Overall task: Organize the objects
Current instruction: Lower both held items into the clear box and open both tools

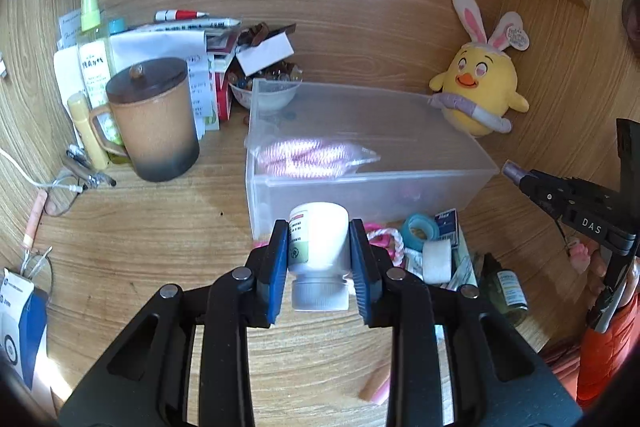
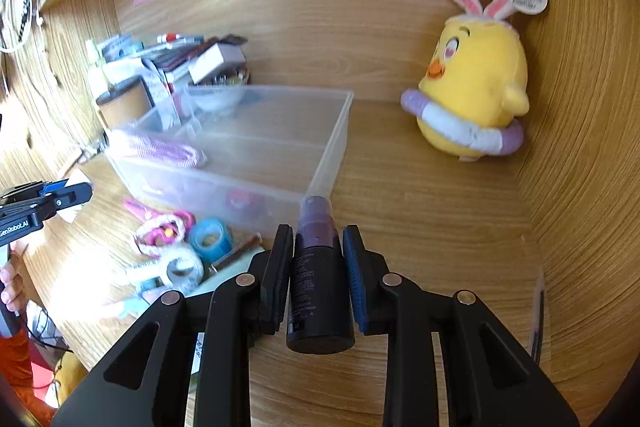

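Observation:
My left gripper [image 1: 319, 247] is shut on a white pill bottle [image 1: 320, 251], cap toward the camera, held above the desk just in front of the clear plastic bin [image 1: 452, 163]. My right gripper [image 2: 318, 253] is shut on a dark purple spray bottle [image 2: 318, 283], nozzle pointing away, near the bin's right front corner [image 2: 340, 131]. The bin holds a bagged pink striped item [image 1: 308, 159]. The right gripper also shows at the right edge of the left wrist view [image 1: 532, 183], and the left gripper shows at the left edge of the right wrist view [image 2: 60, 197].
Loose tape rolls [image 1: 420, 229], pink scissors [image 2: 160, 217], a small green bottle [image 1: 510, 293] lie before the bin. A lidded brown mug [image 1: 154, 119] and clutter stand at left. A yellow chick plush [image 1: 480, 87] sits at the back right. Wooden walls enclose the desk.

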{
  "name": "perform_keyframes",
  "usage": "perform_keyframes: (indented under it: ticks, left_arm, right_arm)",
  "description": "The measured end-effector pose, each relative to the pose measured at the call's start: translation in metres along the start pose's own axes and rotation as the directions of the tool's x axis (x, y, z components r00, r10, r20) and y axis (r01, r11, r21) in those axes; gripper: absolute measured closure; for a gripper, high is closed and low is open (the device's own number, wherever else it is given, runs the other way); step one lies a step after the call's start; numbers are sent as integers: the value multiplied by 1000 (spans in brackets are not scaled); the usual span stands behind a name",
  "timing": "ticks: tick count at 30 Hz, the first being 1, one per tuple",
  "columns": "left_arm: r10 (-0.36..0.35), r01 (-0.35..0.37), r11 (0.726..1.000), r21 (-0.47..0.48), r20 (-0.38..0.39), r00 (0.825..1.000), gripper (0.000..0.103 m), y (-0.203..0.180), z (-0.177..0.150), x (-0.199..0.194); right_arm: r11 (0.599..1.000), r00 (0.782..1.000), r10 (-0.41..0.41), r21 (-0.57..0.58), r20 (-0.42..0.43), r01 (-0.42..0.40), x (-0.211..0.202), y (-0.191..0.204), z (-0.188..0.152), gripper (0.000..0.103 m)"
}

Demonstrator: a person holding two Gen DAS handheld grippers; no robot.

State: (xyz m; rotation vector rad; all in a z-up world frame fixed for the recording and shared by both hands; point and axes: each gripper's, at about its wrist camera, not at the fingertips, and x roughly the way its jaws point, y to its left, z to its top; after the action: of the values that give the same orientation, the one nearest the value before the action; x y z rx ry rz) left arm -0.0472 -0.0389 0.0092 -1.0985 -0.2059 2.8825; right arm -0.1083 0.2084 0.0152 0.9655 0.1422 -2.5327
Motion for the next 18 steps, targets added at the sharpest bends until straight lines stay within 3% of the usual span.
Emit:
perform_keyframes:
  ticks: [9, 18]
  left_arm:
    - [-22, 17, 998, 59, 76, 997, 74, -17, 46, -3]
    - [-55, 57, 991, 120, -16, 998, 74, -40, 73, 37]
  right_arm:
    - [1000, 995, 30, -3, 90, -29, -7, 14, 34, 80]
    - [998, 997, 54, -19, 63, -53, 27, 30, 60, 80]
